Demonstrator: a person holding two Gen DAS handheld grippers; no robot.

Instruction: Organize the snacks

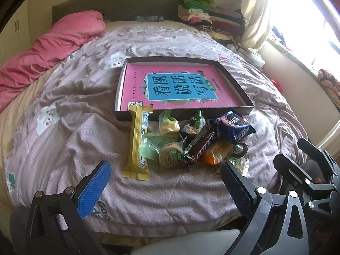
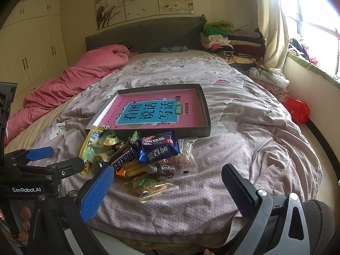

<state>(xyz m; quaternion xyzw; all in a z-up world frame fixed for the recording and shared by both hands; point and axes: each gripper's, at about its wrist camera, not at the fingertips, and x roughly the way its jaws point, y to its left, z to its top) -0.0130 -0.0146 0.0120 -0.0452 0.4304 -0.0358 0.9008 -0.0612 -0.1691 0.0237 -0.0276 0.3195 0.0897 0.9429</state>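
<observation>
A heap of wrapped snacks lies on the quilt in front of a shallow dark box (image 1: 231, 78) (image 2: 207, 114) with a pink book inside. The heap includes a long yellow packet (image 1: 137, 146), a Snickers bar (image 1: 203, 143) (image 2: 124, 158), a blue pouch (image 1: 232, 126) (image 2: 158, 148), green-wrapped cakes (image 1: 170, 153) and a clear bag of crackers (image 2: 153, 186). My left gripper (image 1: 165, 182) stands open, low and just short of the heap. My right gripper (image 2: 167, 188) is open too, hovering over the near edge of the heap. Nothing sits between either pair of fingers.
The bed's patterned quilt (image 1: 63, 127) (image 2: 255, 148) spreads all around. A pink duvet (image 1: 53, 42) lies at the far left. Folded clothes (image 2: 223, 40) are stacked by the headboard. A red bag (image 2: 297, 109) sits off the right bedside under the window.
</observation>
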